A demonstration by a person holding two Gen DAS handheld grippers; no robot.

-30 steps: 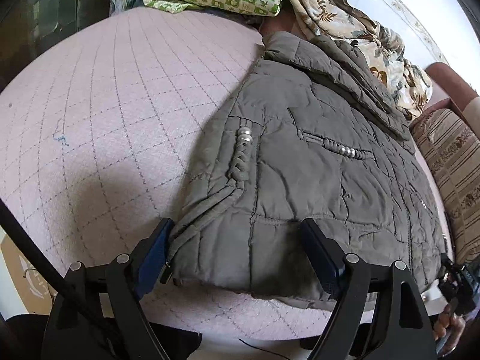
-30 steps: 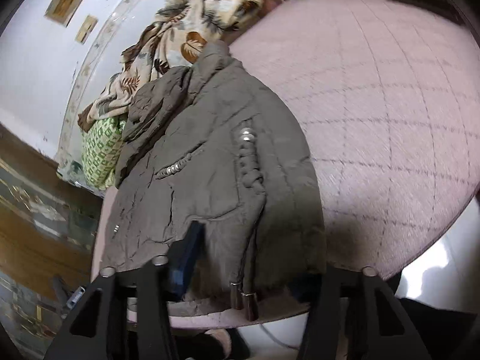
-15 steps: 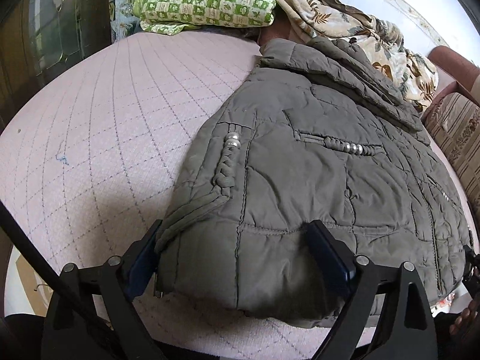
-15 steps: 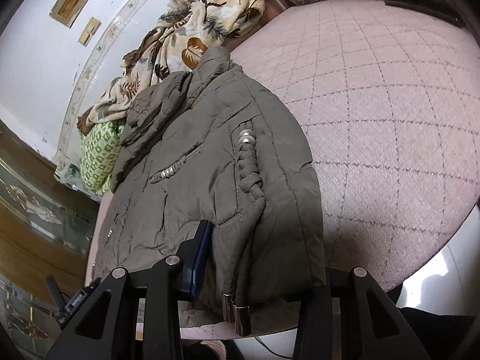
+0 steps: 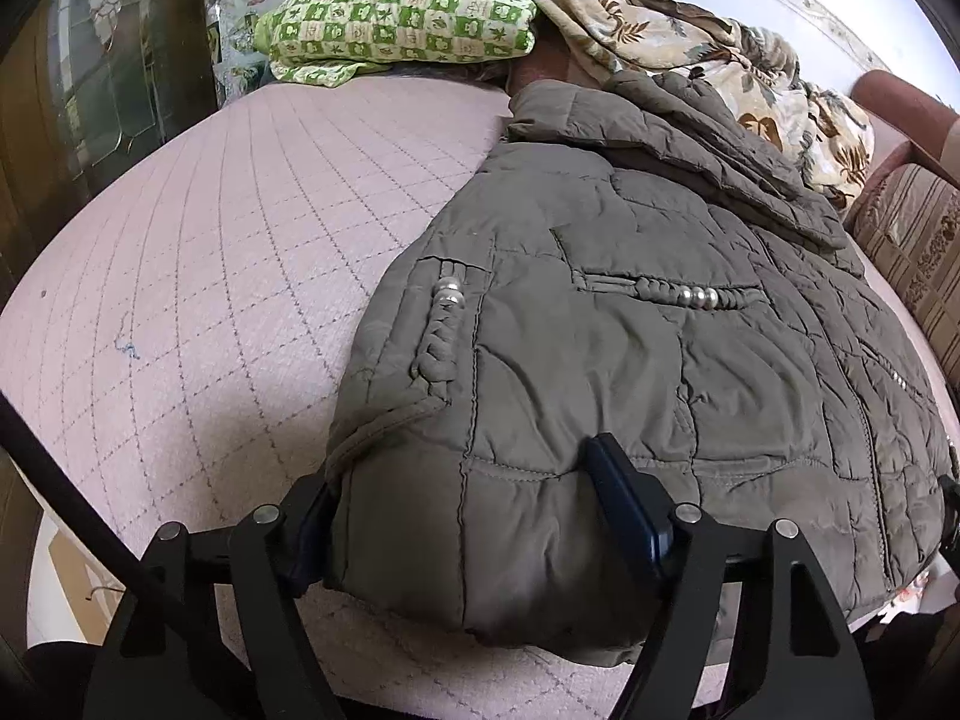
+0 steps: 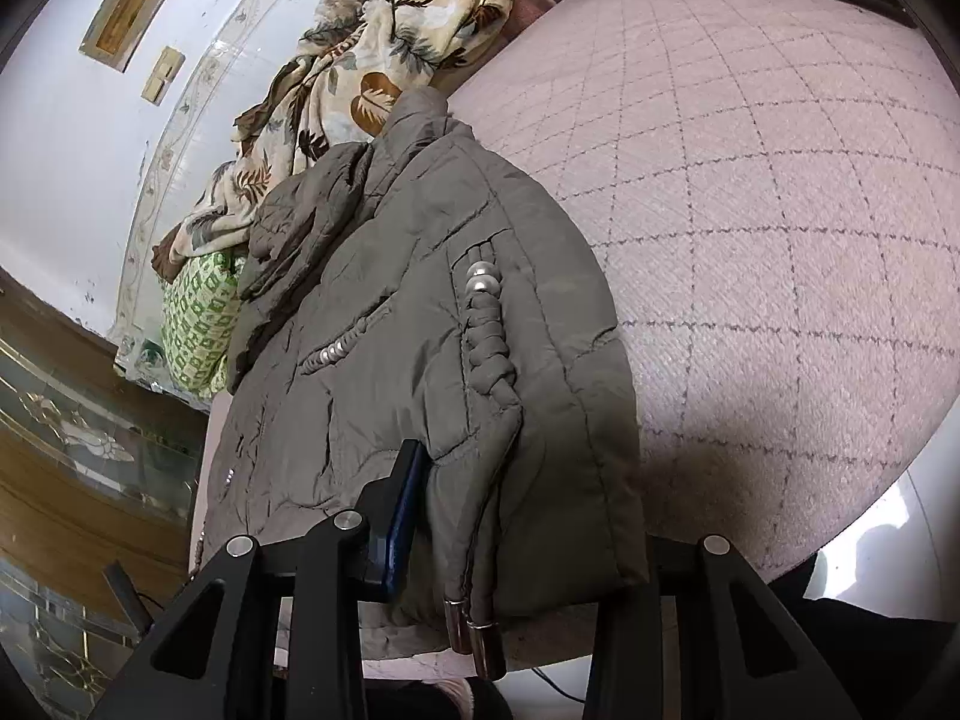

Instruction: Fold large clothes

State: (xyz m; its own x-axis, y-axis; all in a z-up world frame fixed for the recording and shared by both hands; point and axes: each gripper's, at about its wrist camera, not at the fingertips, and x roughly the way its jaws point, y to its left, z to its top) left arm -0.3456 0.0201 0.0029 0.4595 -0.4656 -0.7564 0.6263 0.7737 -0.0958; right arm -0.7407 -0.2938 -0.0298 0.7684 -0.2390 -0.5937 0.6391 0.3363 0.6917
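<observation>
both hand-held grippers (image 5: pixel 480 516) (image 6: pixel 522 534) clamp jacket (image 5: pixel 630 330) hem, left closing; pink quilted bed (image 5: pixel 240 240), white wall (image 6: pixel 60 138).

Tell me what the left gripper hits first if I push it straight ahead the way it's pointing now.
The olive quilted jacket: its hem already sits bunched between the left gripper and its closing jaws, so it would likely plough deeper into the padding, pressing toward the pink bedspread.

Both wrist views share jacket (image 5: pixel 630 312).
</observation>
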